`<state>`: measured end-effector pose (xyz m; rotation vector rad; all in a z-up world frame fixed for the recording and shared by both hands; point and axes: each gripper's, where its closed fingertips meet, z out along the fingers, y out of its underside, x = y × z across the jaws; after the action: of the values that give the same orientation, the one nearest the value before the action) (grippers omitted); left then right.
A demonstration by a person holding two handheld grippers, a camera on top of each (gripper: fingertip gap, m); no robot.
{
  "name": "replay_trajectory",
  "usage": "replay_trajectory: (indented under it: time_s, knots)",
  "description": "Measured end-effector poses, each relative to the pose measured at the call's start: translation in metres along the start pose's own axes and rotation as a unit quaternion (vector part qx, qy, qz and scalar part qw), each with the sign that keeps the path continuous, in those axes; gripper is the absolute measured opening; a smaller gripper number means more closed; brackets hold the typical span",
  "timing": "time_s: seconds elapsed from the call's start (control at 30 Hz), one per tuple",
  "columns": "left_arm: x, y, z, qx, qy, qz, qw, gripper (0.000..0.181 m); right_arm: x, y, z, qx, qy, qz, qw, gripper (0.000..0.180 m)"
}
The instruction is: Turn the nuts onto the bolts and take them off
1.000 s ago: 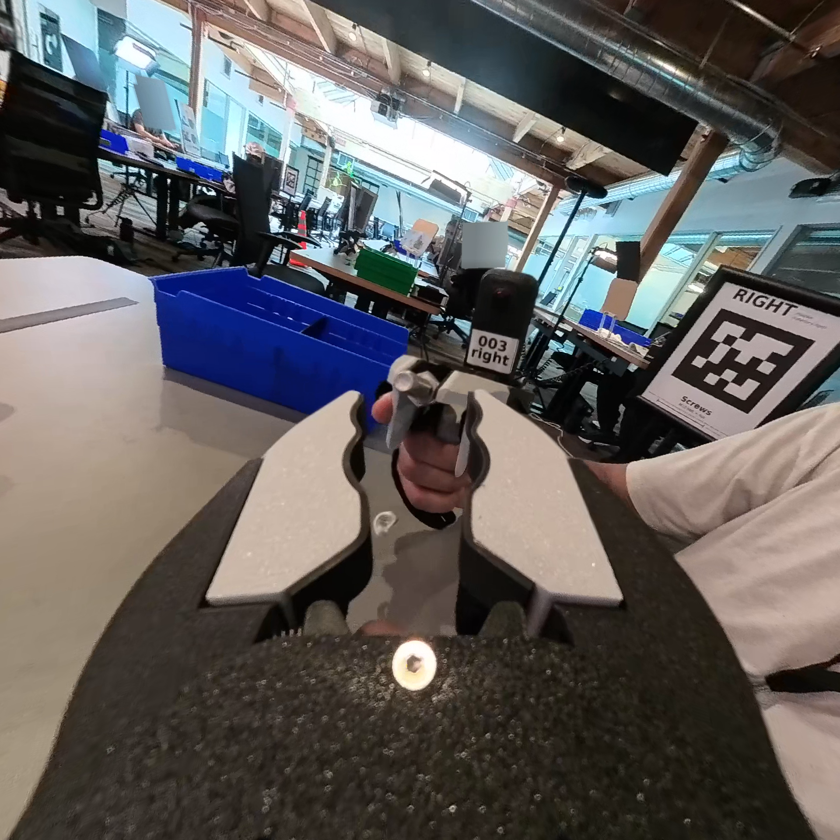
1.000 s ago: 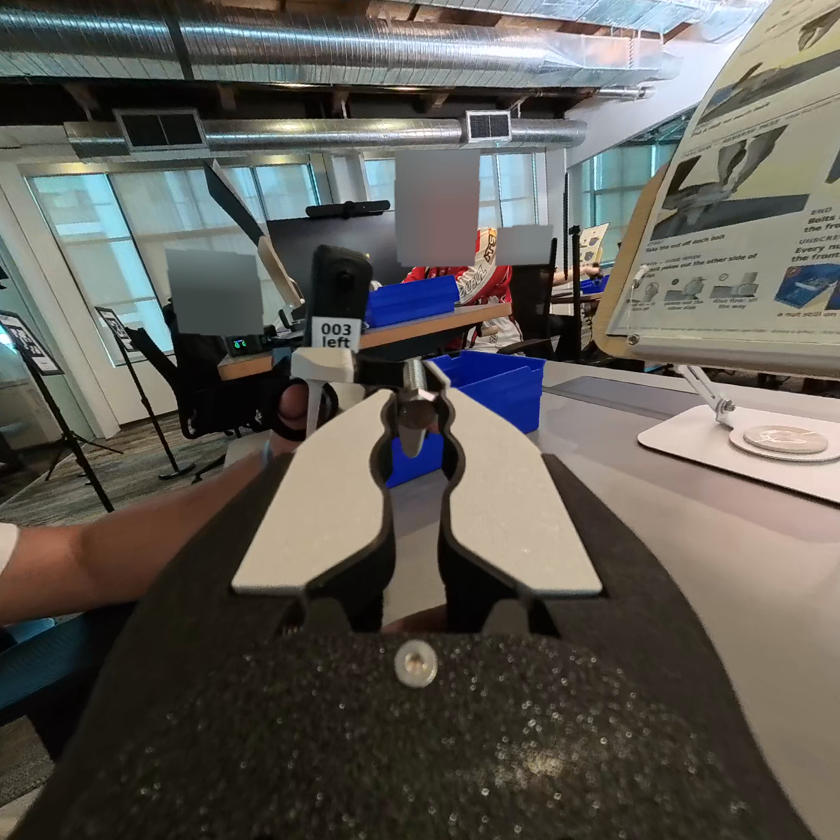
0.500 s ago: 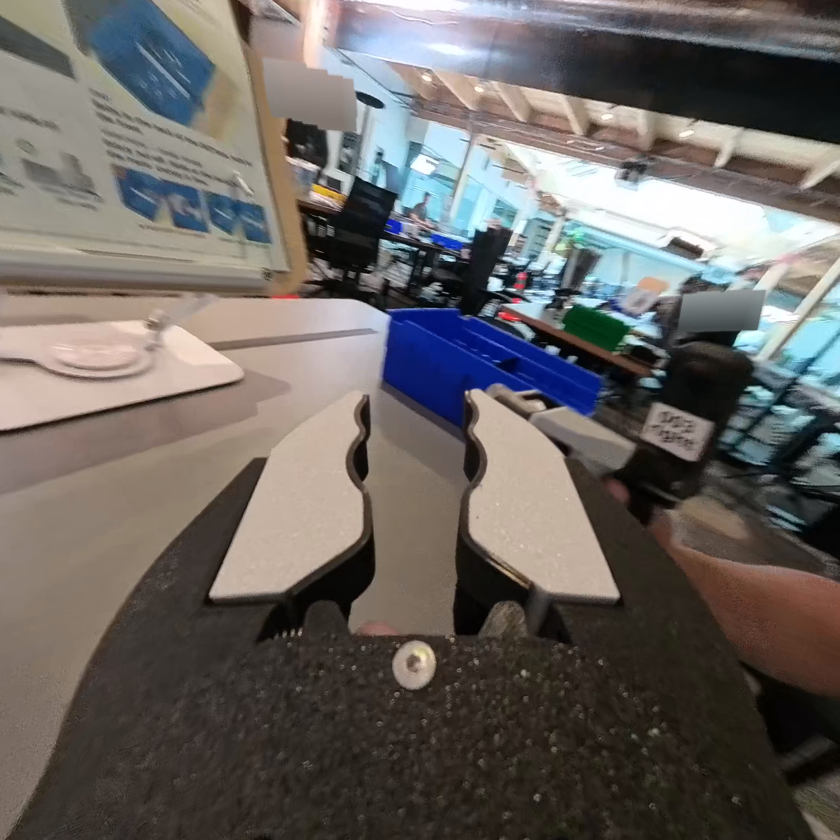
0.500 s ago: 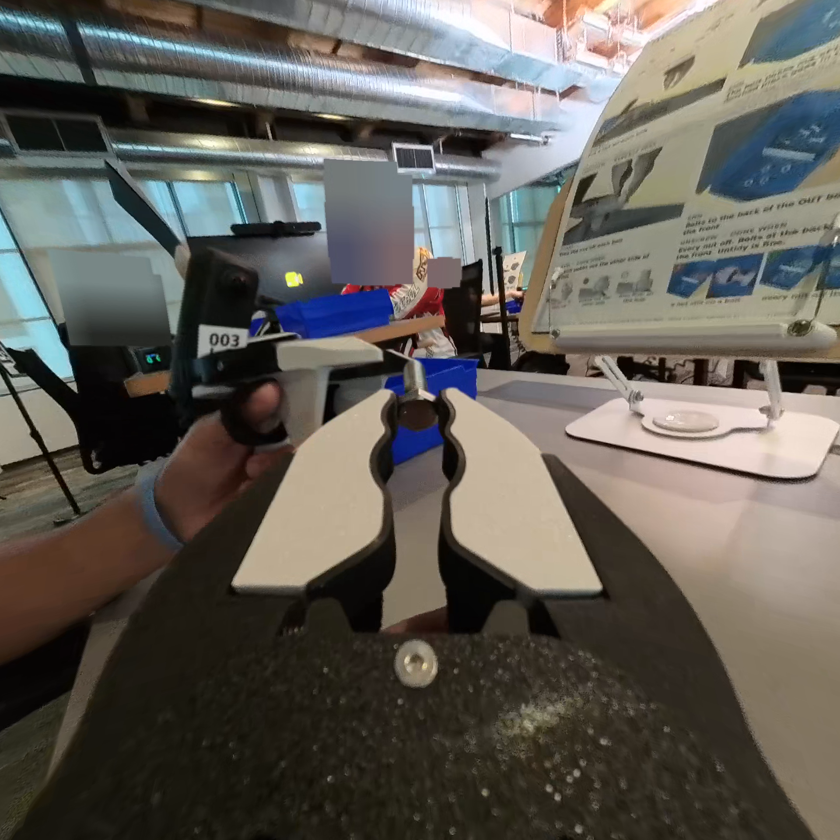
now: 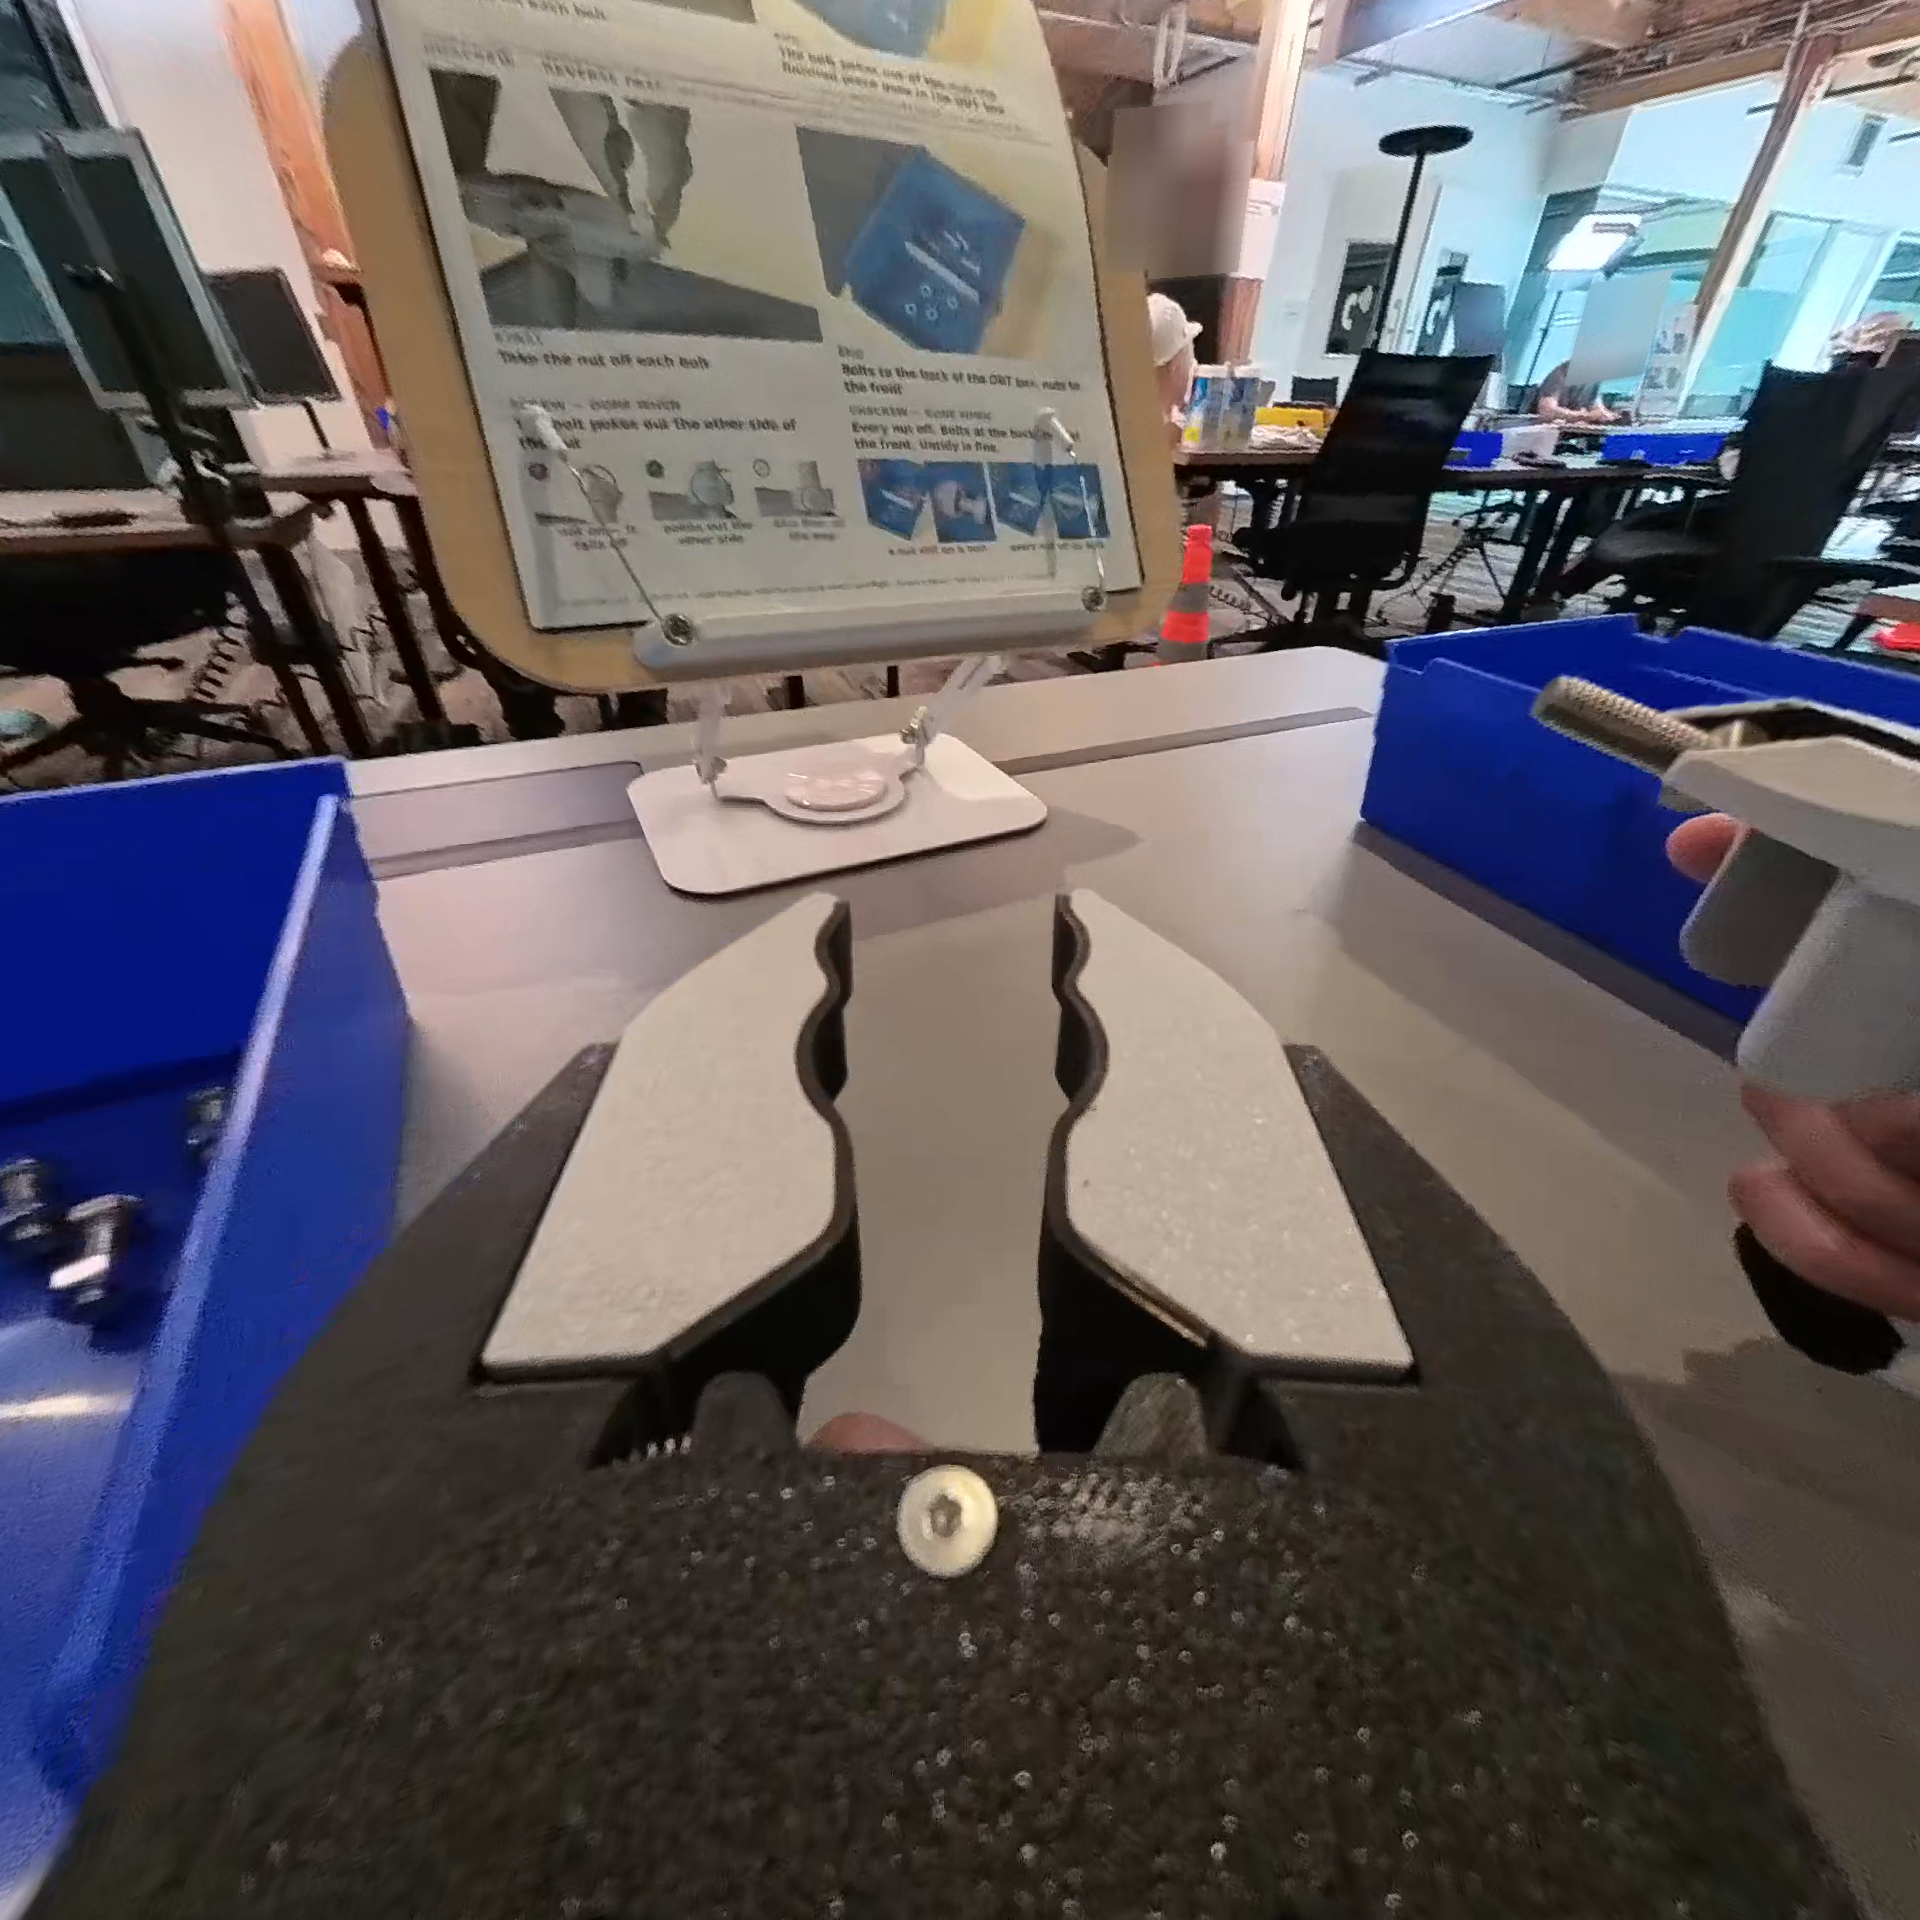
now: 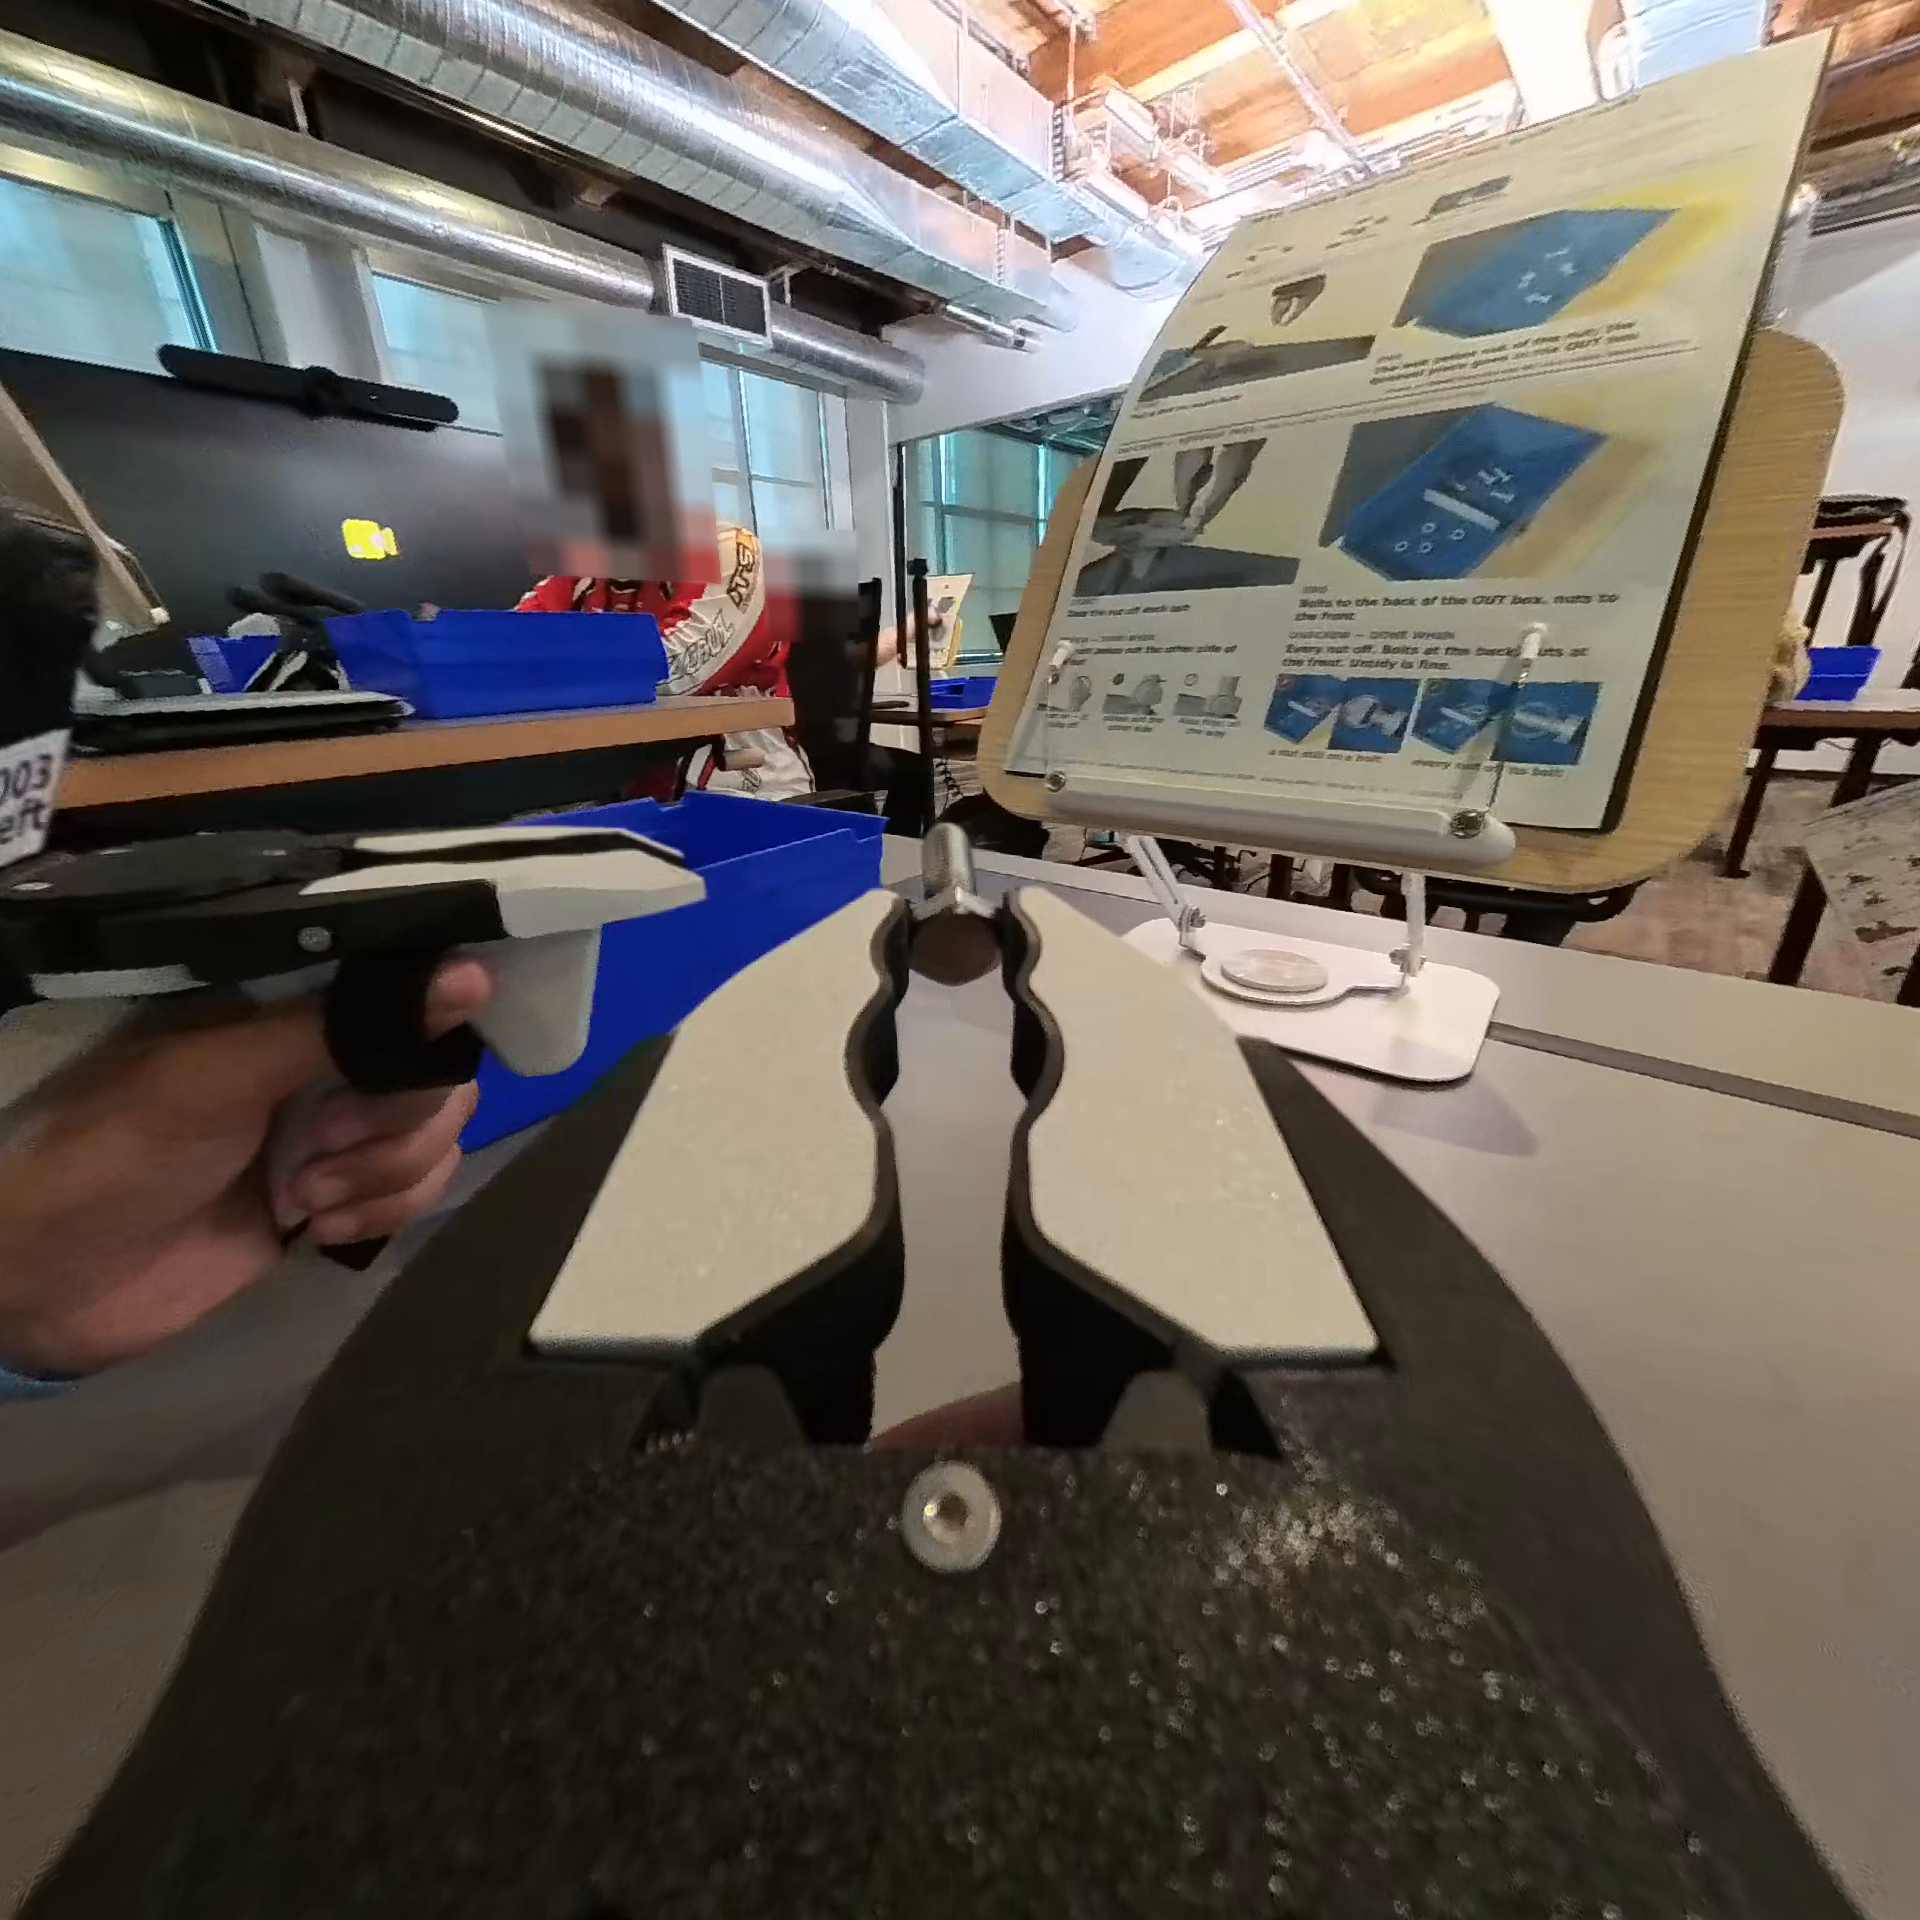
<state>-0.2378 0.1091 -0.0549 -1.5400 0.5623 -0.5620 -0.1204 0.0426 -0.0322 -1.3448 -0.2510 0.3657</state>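
Far left of the left wrist view: blue bin [image 5: 260,1039], several bolts [image 5: 88,1242] lying inside, blurred. Centre: left gripper [image 5: 948,935] spread open, nothing between the fingers, only grey table [image 5: 1403,1091] beyond. Upper centre: instruction board [image 5: 769,312] on a white stand. Right edge: second blue bin [image 5: 1507,769]. In the right wrist view, centre: right gripper [image 6: 951,920] clamped on a bolt [image 6: 951,883], head pinched at the fingertips, threaded shank pointing up.
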Motion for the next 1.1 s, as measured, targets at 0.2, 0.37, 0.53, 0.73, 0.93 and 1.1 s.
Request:
replay_trajectory:
  time_s: [0.2, 0.37, 0.53, 0.73, 0.93, 1.1]
  knots:
    - [0.002, 0.003, 0.002, -0.008, 0.010, -0.005, 1.000, 0.037, 0.001, 0.002, 0.001, -0.005, -0.005, 0.012, 1.000, 0.016]
    - [0.005, 0.004, 0.002, -0.011, 0.018, -0.006, 1.000, 0.037, 0.004, 0.003, 0.001, -0.009, 0.006, 0.013, 1.000, 0.016]
    - [0.009, 0.007, 0.004, -0.021, 0.028, -0.008, 0.999, 0.038, 0.002, 0.004, 0.002, -0.011, 0.002, 0.011, 1.000, 0.016]
    - [0.011, 0.010, 0.005, -0.029, 0.034, -0.007, 0.999, 0.039, 0.003, 0.005, 0.002, -0.013, 0.002, 0.014, 1.000, 0.016]
    - [0.011, 0.006, 0.003, -0.023, 0.039, -0.007, 0.999, 0.040, 0.002, 0.009, 0.004, -0.019, 0.017, 0.011, 1.000, 0.016]
    - [0.008, 0.006, 0.005, -0.021, 0.034, -0.006, 0.999, 0.040, -0.005, 0.011, 0.003, -0.023, 0.023, -0.011, 0.999, 0.016]
